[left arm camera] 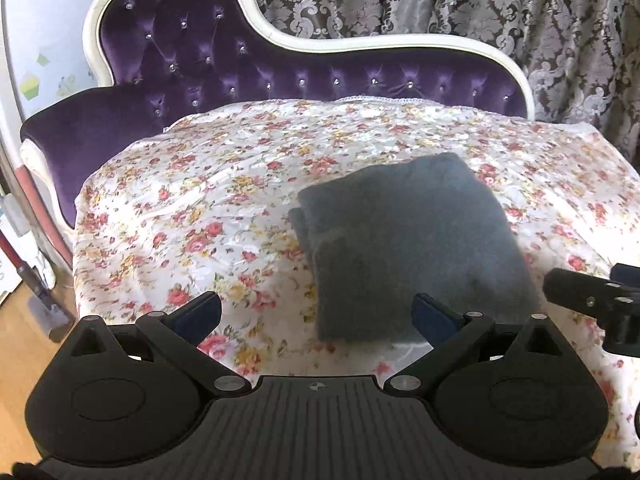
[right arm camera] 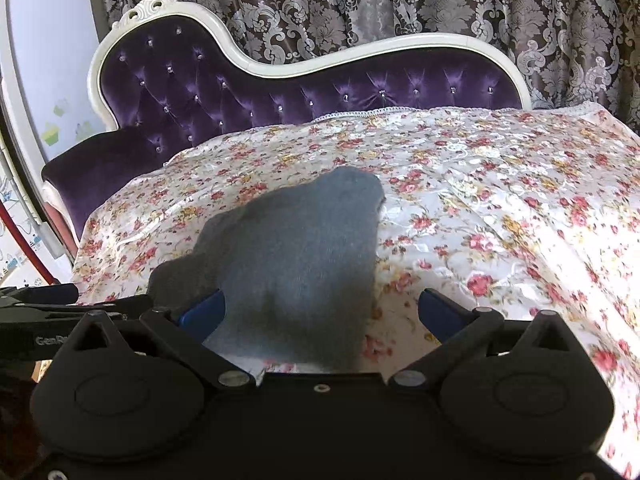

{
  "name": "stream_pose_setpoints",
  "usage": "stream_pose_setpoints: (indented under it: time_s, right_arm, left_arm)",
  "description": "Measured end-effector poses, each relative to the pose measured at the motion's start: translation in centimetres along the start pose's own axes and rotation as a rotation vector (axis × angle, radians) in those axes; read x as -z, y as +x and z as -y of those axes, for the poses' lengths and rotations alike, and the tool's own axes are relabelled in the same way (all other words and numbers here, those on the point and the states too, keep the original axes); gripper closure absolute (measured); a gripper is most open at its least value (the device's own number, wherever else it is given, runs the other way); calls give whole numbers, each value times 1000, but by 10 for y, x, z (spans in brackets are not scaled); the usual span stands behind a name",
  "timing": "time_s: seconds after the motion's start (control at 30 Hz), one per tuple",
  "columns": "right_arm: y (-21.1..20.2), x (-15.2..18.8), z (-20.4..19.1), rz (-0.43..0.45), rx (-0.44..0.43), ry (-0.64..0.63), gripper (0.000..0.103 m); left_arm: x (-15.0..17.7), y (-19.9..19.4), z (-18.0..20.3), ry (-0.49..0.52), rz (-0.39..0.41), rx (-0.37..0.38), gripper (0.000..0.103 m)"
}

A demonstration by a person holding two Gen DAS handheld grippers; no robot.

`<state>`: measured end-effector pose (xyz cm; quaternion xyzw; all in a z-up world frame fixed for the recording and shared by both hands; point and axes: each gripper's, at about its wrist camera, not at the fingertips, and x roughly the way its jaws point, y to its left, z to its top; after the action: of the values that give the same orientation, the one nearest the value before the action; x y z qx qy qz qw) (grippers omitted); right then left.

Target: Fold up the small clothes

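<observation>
A grey folded garment (left arm camera: 408, 240) lies on the floral bedspread (left arm camera: 208, 208), slightly right of centre. My left gripper (left arm camera: 316, 312) is open and empty, hovering just before the garment's near edge. In the right wrist view the same garment (right arm camera: 296, 264) lies in a lumpy fold on the floral bedspread (right arm camera: 500, 216). My right gripper (right arm camera: 320, 312) is open, its fingers (right arm camera: 202, 314) standing either side of the garment's near end without pinching it. The right gripper's body shows in the left wrist view (left arm camera: 592, 296).
A purple tufted headboard (left arm camera: 240, 68) with a white frame stands behind the bed. Patterned curtains (left arm camera: 480, 0) hang at the back. Wooden floor (left arm camera: 20, 360) and clutter lie off the bed's left edge.
</observation>
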<state>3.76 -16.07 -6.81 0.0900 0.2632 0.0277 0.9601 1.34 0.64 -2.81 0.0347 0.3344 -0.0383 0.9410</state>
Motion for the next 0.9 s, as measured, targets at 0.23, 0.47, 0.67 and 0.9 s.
stream_pose_setpoints:
  time_s: [0.23, 0.47, 0.67, 0.9]
  right_arm:
    - [-17, 8, -14, 17, 108, -31, 1]
    - [-19, 16, -19, -43, 97, -15, 1]
    - [-21, 22, -24, -63, 78, -14, 1]
    - [-23, 21, -25, -57, 81, -12, 1]
  left_arm:
    - [7, -9, -3, -23, -13, 32, 1]
    - [12, -15, -4, -42, -25, 39, 1]
    - [16, -17, -4, -45, -33, 33, 1]
    - [16, -18, -6, -47, -32, 28, 1]
